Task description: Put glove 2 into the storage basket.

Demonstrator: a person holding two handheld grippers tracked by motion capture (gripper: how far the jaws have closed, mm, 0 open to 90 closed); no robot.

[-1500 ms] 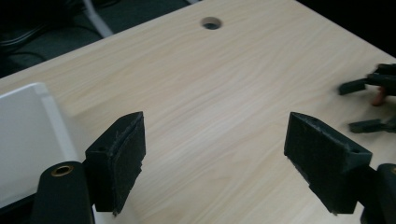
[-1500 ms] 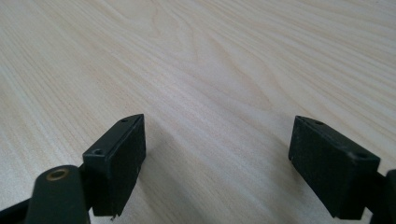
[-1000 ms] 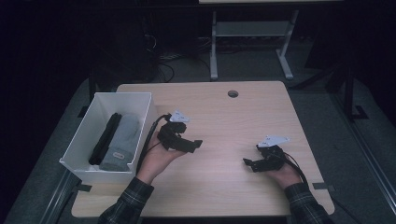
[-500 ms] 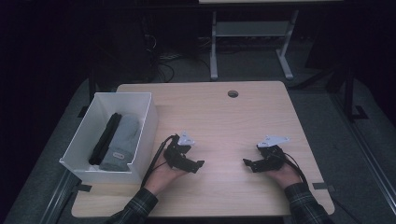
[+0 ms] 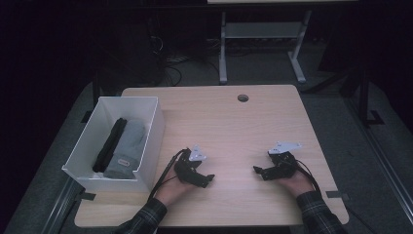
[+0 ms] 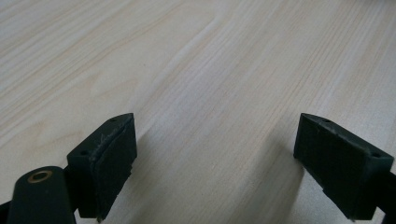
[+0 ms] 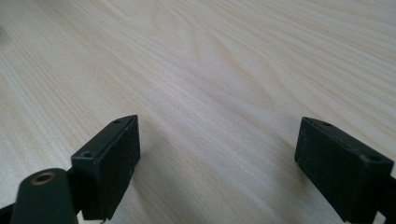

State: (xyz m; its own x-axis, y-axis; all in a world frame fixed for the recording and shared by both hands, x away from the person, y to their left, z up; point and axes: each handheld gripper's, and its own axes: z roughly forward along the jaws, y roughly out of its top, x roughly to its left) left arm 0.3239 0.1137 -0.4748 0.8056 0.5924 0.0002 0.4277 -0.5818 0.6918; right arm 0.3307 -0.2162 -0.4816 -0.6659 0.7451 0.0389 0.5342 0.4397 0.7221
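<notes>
L gripper (image 5: pixel 208 179) & R gripper (image 5: pixel 256 170) low, probably resting — fingers wide, empty.

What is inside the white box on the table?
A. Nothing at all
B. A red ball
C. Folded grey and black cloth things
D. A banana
C: in the high view the white box at the table's left side holds a folded grey cloth with a black cloth lying alongside it.
</notes>
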